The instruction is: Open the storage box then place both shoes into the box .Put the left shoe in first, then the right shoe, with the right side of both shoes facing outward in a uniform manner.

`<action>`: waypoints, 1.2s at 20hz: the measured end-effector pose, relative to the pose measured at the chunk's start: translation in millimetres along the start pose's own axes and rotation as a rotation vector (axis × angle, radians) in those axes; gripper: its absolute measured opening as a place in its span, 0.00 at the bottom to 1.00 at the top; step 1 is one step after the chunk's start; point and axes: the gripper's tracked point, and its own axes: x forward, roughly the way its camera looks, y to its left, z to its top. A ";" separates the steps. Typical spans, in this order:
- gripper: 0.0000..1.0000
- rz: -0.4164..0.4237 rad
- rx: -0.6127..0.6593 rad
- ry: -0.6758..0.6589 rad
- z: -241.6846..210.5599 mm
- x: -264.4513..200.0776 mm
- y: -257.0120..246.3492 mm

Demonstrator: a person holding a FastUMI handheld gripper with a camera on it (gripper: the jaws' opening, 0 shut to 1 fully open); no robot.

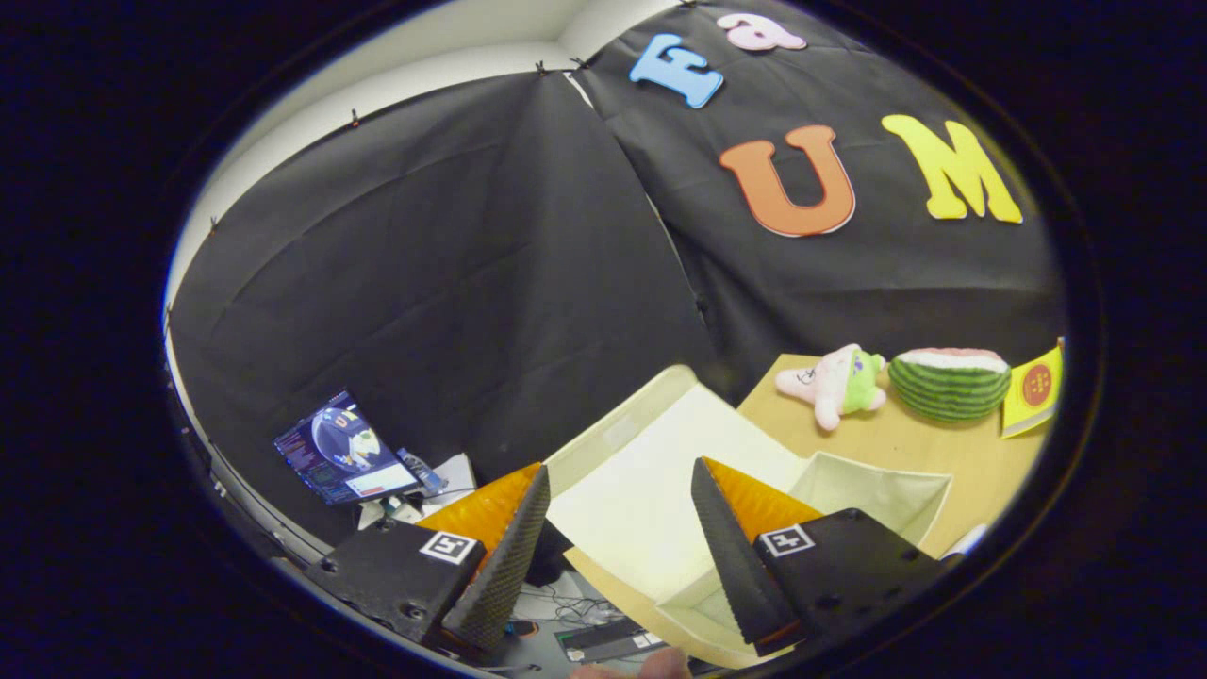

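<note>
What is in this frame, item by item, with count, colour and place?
Storage box: one, cream, on the table beyond the right finger, open at the top.
Box lid: one, cream, swung open, seen between the fingers.
Table: one, light wood, under the box and toys.
Plush toy: one, pink and green, on the table beyond the box.
Watermelon toy: one, green striped with a red top, beside the plush.
Yellow card: one, yellow with a red round mark, beside the watermelon.
Monitor: one, lit, below table level beyond the left finger.
Gripper: one, open, nothing pressed between the fingers.
</note>
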 end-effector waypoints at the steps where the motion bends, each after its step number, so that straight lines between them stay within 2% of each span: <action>1: 0.94 -0.012 -0.014 -0.021 3.7 -3.7 -1.2; 4: 0.94 -0.081 -0.064 -0.068 10.5 -19.5 -15.6; 9: 0.94 -0.294 -0.179 -0.151 14.3 -65.9 -68.4; 12: 1.00 -0.392 -0.219 -0.154 5.1 -97.3 -103.7; 18: 1.00 -0.501 -0.119 -0.065 -32.7 -170.2 -173.0; 19: 1.00 -0.491 -0.110 -0.042 -42.9 -179.2 -179.4; 22: 1.00 -0.546 -0.063 0.097 -93.3 -211.2 -220.3; 24: 1.00 -0.584 0.011 0.189 -127.8 -228.2 -245.5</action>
